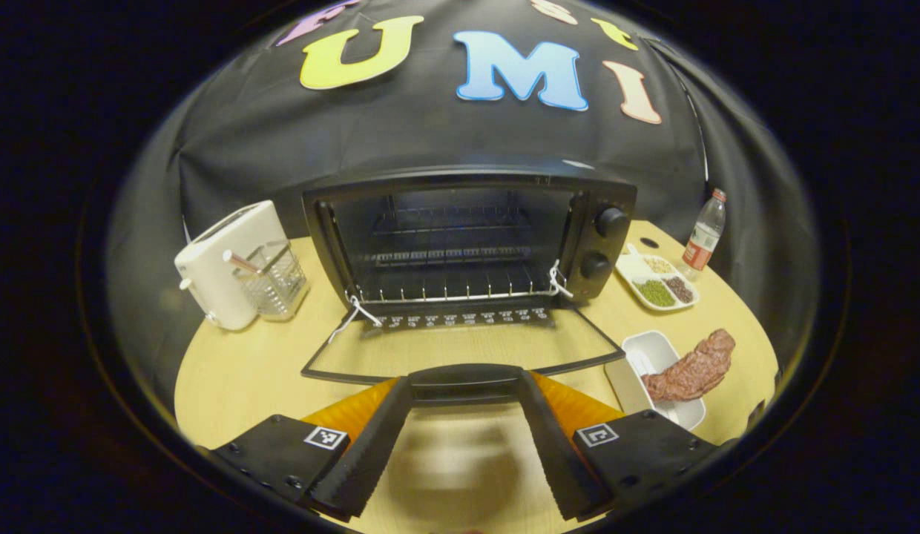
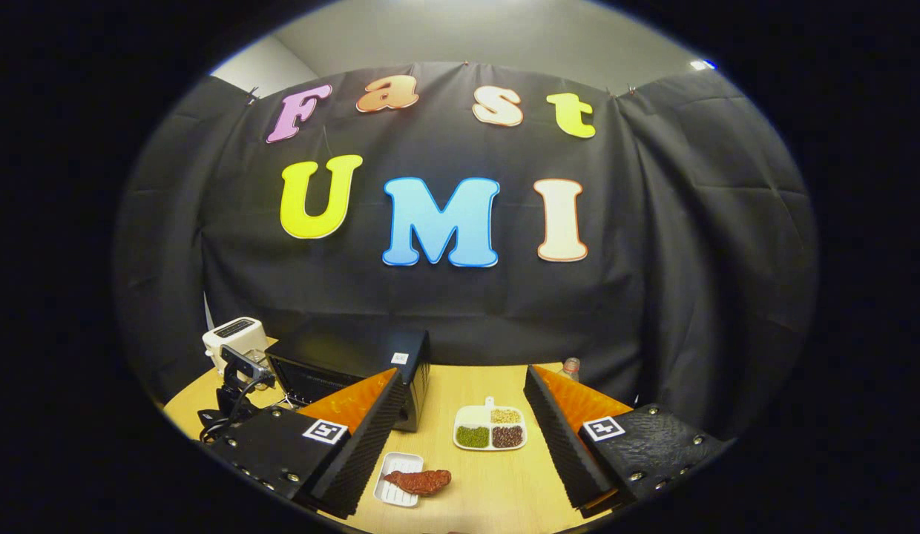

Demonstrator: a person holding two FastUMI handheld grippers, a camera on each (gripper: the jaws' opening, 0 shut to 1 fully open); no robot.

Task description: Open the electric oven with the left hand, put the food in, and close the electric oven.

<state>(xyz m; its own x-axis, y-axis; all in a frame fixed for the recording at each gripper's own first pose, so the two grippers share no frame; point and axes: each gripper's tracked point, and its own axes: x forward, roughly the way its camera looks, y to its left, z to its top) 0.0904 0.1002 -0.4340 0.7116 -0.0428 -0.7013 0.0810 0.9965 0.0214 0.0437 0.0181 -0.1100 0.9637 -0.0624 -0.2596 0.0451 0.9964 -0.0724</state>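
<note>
On the round wooden table point(image 1: 245, 371) against the black cloth wall point(image 2: 653, 259), the oven point(image 1: 467, 237) gapes open, left gripper point(image 1: 466, 386) jaws spread around its door handle point(image 1: 466, 380), right gripper point(image 2: 464, 415) jaws open, empty.

Oven point(image 2: 356, 374) front partly hidden behind right tongs point(image 2: 460, 437); door handle point(image 1: 466, 380) ends behind left tongs point(image 1: 466, 445).

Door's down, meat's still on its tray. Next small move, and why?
Probably bring the right gripper down over the meat on the white tray. The oven door lies flat open, the rack is bare, and the right fingers are spread and empty above the table.
</note>
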